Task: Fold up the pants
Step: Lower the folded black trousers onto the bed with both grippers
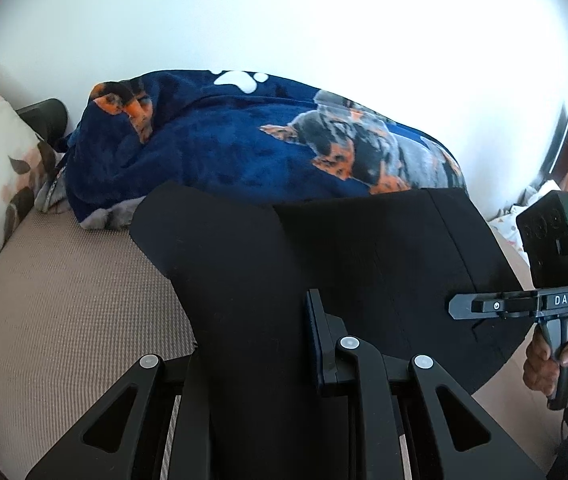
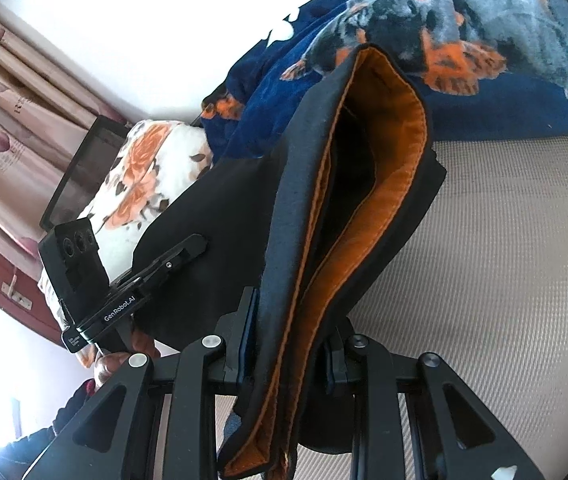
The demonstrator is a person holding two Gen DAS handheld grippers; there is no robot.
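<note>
Above the mat (image 1: 64,300), pants (image 1: 284,260) pinched by each hand-held gripper (image 1: 260,360) (image 2: 287,360), blanket (image 1: 224,144) behind.

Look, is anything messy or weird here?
Only the blue dog blanket, lying bunched in a crumpled heap at the back of the bed. The black pants, orange lining showing, are just gripped by both grippers, nothing torn.

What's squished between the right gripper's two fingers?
The black pants' waistband with its orange lining sits pinched in the right gripper, seen in the right wrist view.
</note>
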